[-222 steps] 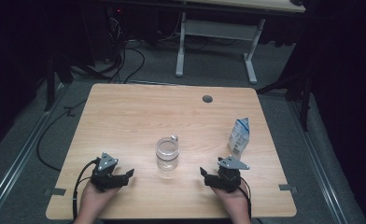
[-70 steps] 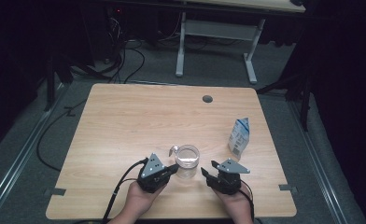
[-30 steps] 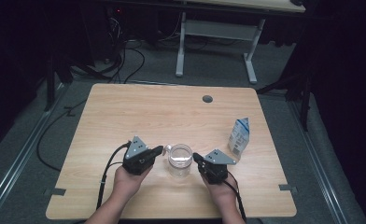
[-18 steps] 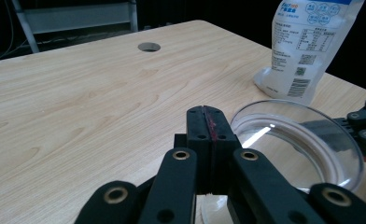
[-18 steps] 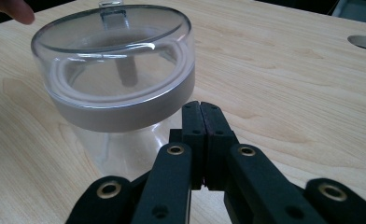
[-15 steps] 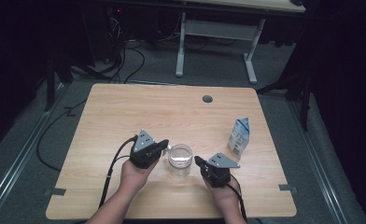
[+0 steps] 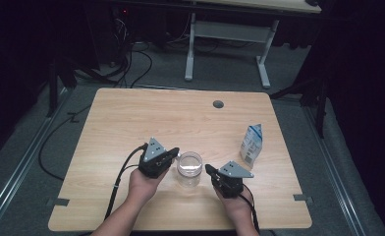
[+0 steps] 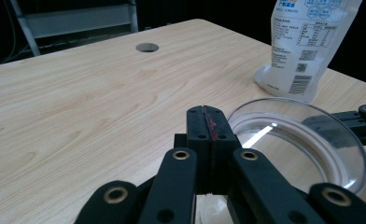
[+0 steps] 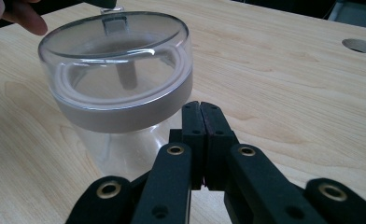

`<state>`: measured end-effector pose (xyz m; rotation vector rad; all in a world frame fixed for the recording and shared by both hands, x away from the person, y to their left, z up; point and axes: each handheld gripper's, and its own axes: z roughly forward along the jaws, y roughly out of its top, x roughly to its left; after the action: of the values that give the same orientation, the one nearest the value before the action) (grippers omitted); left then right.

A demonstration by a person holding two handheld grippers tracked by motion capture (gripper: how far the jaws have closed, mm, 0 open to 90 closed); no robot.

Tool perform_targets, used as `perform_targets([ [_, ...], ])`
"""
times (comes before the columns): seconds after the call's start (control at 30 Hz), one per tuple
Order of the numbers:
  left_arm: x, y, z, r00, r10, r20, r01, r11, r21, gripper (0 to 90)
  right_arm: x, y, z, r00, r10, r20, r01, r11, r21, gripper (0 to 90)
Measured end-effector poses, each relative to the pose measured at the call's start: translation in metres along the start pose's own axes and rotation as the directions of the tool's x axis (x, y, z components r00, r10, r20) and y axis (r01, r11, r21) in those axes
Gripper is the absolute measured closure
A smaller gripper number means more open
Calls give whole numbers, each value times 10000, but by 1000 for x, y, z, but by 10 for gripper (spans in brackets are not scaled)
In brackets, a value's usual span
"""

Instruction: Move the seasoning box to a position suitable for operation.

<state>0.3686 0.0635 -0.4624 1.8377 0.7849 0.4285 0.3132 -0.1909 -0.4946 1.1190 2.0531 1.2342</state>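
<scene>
**Me:** Clear plastic jar point(image 7: 189, 169) with its lid point(image 9: 116, 51) on, sitting at the near middle of the wooden table point(image 7: 131, 118), and I've got a gripper on each side of it. Left gripper point(image 7: 173, 156) is at the jar's 9 o'clock, right gripper point(image 7: 209, 170) at about 4 o'clock, both tips just beside the lid.

**Other:** Are you actually holding it?

**Me:** Nope. Both sets of fingers are pressed fully together, nothing between them. In the left gripper view my fingers point(image 8: 208, 135) sit right at the rim of the lid; can't tell if they touch. In the right gripper view my fingers point(image 9: 201, 126) are close below the lid's band, pointing at the jar body, with maybe a sliver of gap.

**Other:** So what's the worry?

**Me:** Closed tips can only push. If one side nudges harder than the other, I reckon that light jar slides or tips over, since nothing pins it. And clear plastic looks slick, so a closed tip could skate off the rim. The white pouch point(image 7: 251, 143) at the jar's 2 o'clock stands apart, so it's probably safe unless the jar gets shoved that way.
</scene>
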Motion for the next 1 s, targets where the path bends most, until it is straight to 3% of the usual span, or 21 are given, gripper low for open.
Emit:
perform_targets([
  [1.0, 3, -3, -1, 9998, -187, -69, 186, 9997, -129, 900, 1, 2, -3, 9999, -117, 14, 117, 9999, -77, 900],
])
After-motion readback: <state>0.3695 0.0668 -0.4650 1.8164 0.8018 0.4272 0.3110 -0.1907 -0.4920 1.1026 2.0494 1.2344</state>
